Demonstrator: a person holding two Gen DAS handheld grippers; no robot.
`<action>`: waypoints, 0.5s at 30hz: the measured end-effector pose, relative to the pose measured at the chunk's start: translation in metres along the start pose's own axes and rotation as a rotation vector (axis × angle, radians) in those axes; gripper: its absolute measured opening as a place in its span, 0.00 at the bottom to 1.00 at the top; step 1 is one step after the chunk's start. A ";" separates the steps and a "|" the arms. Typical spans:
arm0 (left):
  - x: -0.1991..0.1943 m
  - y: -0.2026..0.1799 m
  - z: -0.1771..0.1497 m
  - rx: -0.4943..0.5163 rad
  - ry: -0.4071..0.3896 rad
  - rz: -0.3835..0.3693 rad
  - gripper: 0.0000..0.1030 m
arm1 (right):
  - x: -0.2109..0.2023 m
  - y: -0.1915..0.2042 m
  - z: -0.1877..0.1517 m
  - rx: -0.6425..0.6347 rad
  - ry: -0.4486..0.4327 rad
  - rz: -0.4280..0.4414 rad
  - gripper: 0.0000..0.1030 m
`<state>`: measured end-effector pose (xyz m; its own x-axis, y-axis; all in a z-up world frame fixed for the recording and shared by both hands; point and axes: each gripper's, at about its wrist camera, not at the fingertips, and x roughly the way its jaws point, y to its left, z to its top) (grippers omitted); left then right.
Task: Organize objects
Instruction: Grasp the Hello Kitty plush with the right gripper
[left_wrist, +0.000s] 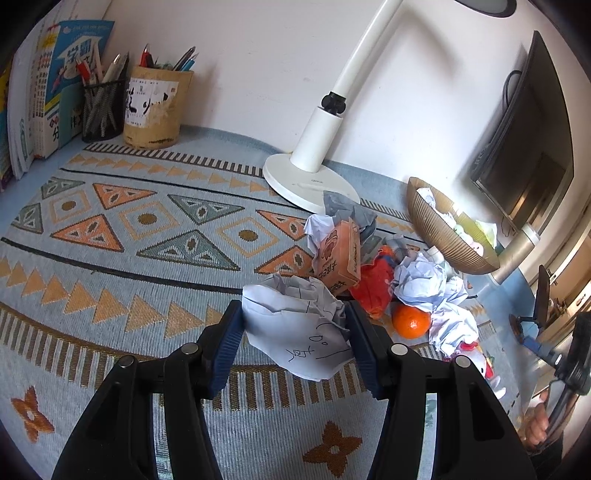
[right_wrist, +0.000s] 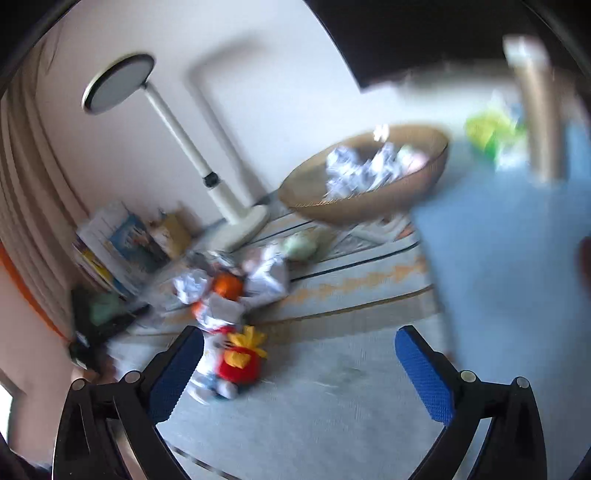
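Observation:
My left gripper (left_wrist: 295, 332) is shut on a crumpled white paper ball (left_wrist: 299, 325) with pen marks, held just above the patterned cloth (left_wrist: 147, 236). Past it lies a heap: an orange carton (left_wrist: 338, 258), more crumpled paper (left_wrist: 421, 280), a red wrapper (left_wrist: 373, 288) and an orange fruit (left_wrist: 410, 322). A brown ribbed bowl (left_wrist: 439, 229) with paper balls stands to the right. My right gripper (right_wrist: 299, 365) is open and empty in a blurred view, with a small toy holding red-and-yellow fries (right_wrist: 236, 362) by its left finger. The bowl (right_wrist: 369, 206) is further back.
A white desk lamp (left_wrist: 314, 162) stands at the back. Two pen holders (left_wrist: 155, 107) and upright books (left_wrist: 44, 96) fill the back left corner. A dark monitor (left_wrist: 524, 147) is at the right. A hand on the other gripper's handle (left_wrist: 554, 406) shows at the right edge.

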<state>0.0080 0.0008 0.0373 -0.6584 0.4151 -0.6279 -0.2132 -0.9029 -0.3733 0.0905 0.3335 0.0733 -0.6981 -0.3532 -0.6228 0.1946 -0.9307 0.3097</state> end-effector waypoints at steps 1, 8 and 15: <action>0.000 0.001 0.000 -0.005 0.001 -0.006 0.51 | 0.007 0.006 -0.002 -0.031 0.060 -0.009 1.00; 0.000 -0.003 -0.001 0.012 -0.001 -0.001 0.51 | 0.077 0.098 -0.020 -0.140 0.257 0.023 1.00; 0.000 -0.003 -0.001 0.013 0.002 -0.005 0.51 | 0.103 0.120 -0.013 -0.220 0.239 -0.067 0.46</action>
<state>0.0095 0.0032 0.0374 -0.6561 0.4196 -0.6273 -0.2256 -0.9022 -0.3675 0.0512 0.1840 0.0375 -0.5383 -0.2788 -0.7953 0.3163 -0.9415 0.1160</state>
